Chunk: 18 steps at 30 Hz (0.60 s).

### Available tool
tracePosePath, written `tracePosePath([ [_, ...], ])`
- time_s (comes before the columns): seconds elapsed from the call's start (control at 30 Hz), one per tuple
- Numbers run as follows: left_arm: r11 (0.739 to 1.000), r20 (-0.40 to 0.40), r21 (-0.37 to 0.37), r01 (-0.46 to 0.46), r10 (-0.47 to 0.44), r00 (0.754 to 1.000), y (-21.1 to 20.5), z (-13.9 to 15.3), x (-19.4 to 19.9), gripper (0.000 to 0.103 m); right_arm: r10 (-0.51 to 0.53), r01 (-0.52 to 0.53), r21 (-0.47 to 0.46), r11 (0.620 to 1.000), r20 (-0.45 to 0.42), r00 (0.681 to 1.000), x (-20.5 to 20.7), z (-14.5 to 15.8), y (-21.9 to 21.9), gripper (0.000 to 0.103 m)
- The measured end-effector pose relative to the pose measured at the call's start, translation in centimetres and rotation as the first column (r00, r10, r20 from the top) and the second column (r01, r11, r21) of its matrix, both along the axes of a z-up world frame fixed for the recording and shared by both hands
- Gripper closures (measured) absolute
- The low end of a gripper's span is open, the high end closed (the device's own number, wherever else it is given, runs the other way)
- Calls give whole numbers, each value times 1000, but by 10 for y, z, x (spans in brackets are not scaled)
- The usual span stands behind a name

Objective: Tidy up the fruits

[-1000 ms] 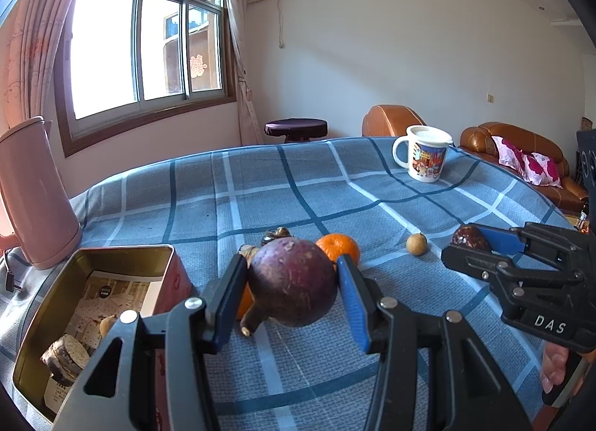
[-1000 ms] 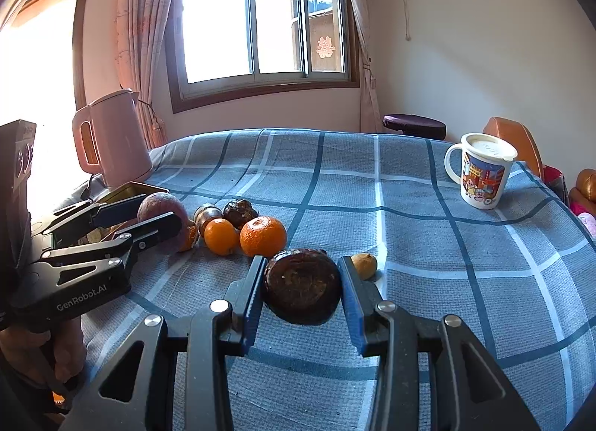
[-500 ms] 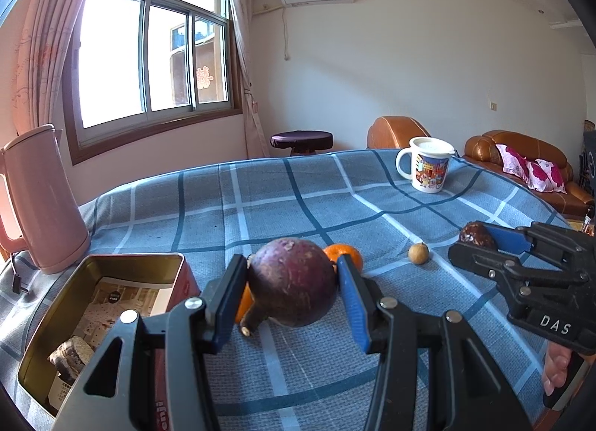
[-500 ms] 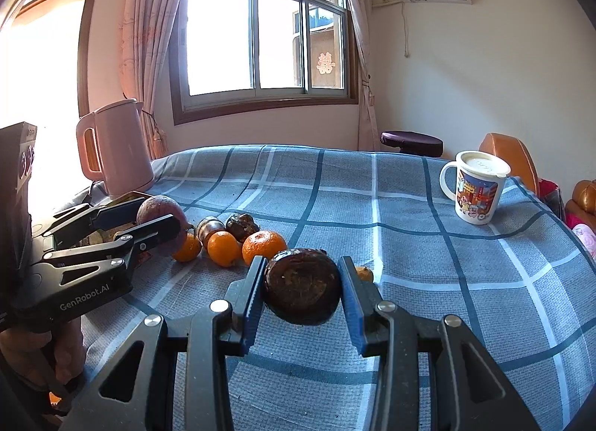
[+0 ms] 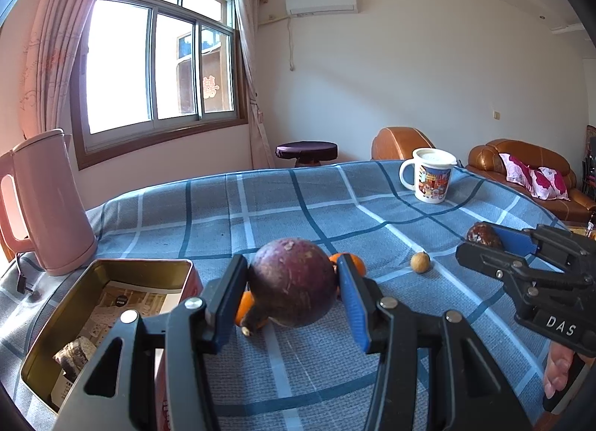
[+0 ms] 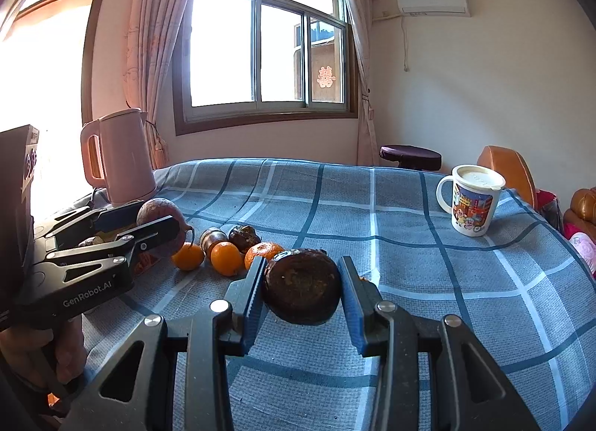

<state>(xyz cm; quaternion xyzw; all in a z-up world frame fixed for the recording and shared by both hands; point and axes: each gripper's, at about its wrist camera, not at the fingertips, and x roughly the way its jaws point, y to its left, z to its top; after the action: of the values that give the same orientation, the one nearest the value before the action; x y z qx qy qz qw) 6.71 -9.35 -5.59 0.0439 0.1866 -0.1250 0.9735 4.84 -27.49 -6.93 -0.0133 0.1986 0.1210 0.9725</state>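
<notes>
My left gripper (image 5: 292,282) is shut on a round purple fruit (image 5: 292,287) with a short stem, held above the blue checked tablecloth (image 5: 298,207). My right gripper (image 6: 302,287) is shut on a dark brown wrinkled fruit (image 6: 302,291). An open gold tin (image 5: 56,341) lies at the lower left of the left wrist view, with papers and a brown lump inside. On the cloth lie three oranges (image 6: 225,257), a dark fruit (image 6: 244,237) and a small tan fruit (image 5: 420,262). Each gripper shows in the other's view, left gripper (image 6: 149,224), right gripper (image 5: 484,241).
A pink kettle (image 5: 44,203) stands at the table's left edge behind the tin. A lidded cartoon mug (image 6: 471,200) sits at the far right. A small brown jar (image 6: 212,239) lies among the oranges. Brown sofas and a stool stand beyond the table.
Both views have tilted upward slightly, so the table sits lower in the picture. Each gripper keeps hold of its fruit. The fruits on the cloth have not moved.
</notes>
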Motion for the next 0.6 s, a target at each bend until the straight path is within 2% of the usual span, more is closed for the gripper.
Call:
tracePosePath([
  [0.6, 1000, 61, -3, -23, 24, 998, 2, 4, -9, 52, -3, 2, 4, 1000, 58, 998, -9, 3, -2, 63],
])
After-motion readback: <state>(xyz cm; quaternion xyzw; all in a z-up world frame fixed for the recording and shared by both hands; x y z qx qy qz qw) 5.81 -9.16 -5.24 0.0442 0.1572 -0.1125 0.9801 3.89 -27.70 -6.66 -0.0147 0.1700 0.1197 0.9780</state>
